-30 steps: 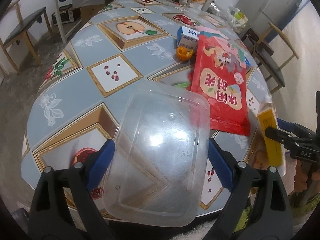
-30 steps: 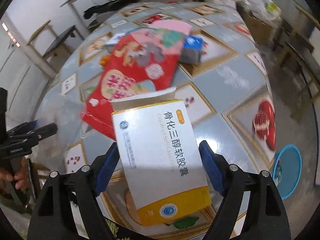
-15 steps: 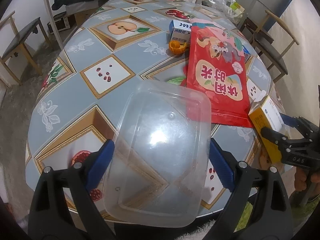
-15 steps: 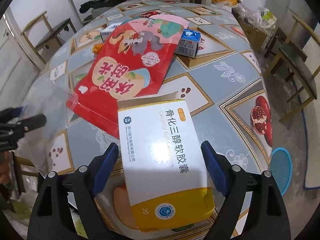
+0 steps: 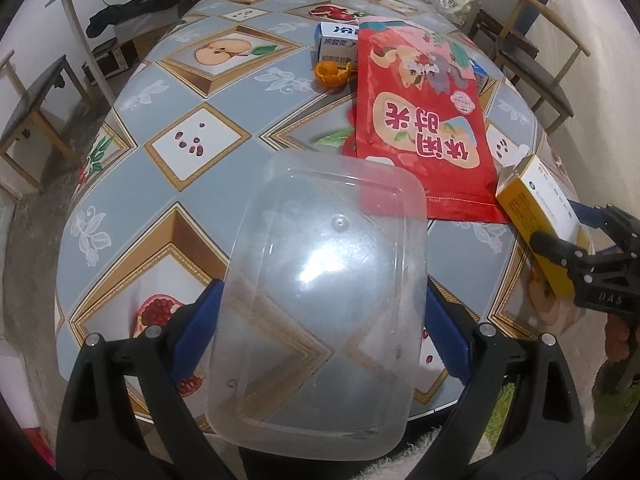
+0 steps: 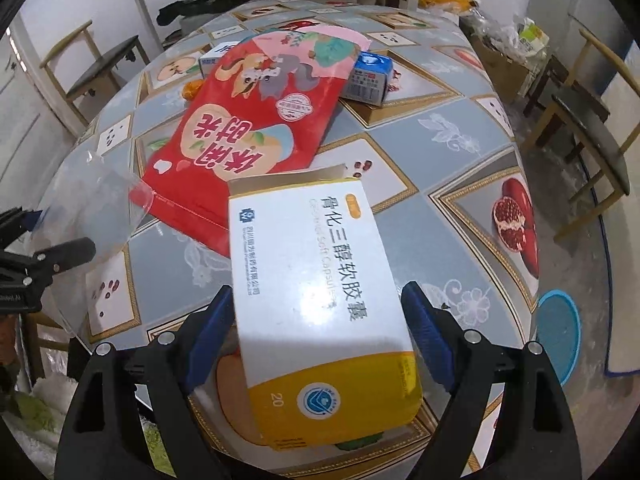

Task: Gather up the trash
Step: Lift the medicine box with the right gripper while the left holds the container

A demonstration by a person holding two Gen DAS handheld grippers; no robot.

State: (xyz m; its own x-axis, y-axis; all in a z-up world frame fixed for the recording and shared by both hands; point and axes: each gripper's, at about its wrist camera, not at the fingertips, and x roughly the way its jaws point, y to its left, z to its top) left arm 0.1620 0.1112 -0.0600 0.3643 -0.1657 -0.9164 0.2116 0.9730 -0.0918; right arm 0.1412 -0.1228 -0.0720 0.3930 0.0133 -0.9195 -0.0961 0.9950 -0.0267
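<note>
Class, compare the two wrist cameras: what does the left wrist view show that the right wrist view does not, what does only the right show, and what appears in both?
Only the left wrist view shows the whole clear plastic lid between the left gripper's blue pads, and the apple picture on the tablecloth.

Only the right wrist view shows the printed face of the white and yellow box held in the right gripper, and the blue round mat on the floor.

Both show the red snack bag, the orange peel and two small cartons.
</note>
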